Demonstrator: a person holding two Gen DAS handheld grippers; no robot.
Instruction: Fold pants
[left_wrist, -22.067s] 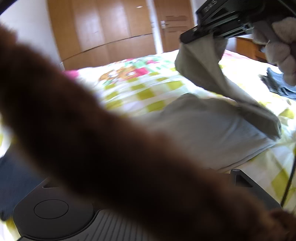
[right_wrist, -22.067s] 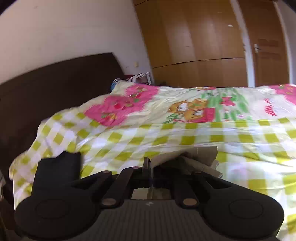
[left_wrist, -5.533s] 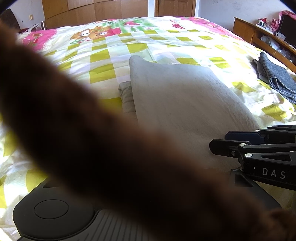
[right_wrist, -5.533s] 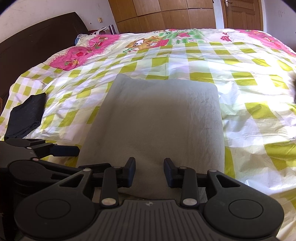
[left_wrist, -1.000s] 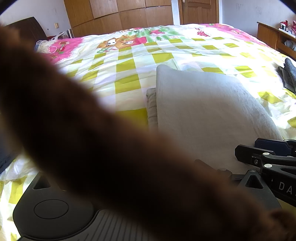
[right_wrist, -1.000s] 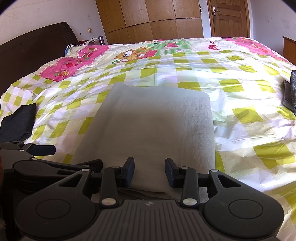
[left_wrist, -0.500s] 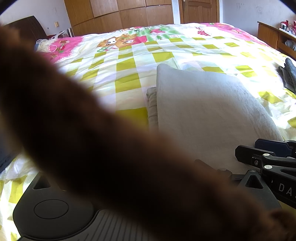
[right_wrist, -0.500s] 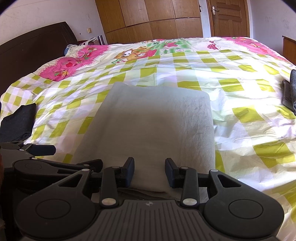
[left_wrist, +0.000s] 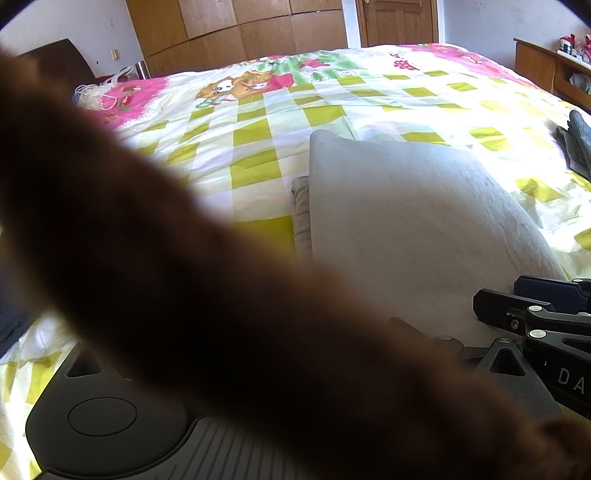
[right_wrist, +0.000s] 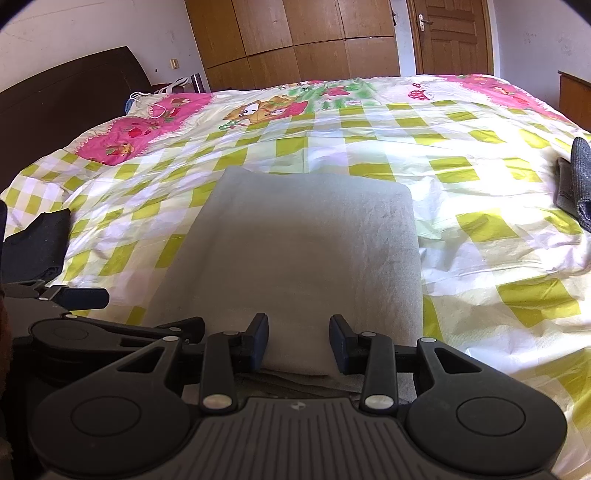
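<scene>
Grey pants (right_wrist: 303, 254) lie folded into a neat block on the checked bedspread (right_wrist: 498, 206). The right gripper (right_wrist: 299, 341) sits at their near edge, fingers apart and holding nothing. The left gripper (right_wrist: 147, 314) sits beside it; its fingers' state cannot be told. Pressing the near hem flat would probably finish the fold. No containers appear.

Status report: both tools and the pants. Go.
Right tool open, empty, at near edge of folded grey cotton pants. Left tool beside it, state unclear. Blurred brown furry sleeve blocks left camera.
</scene>
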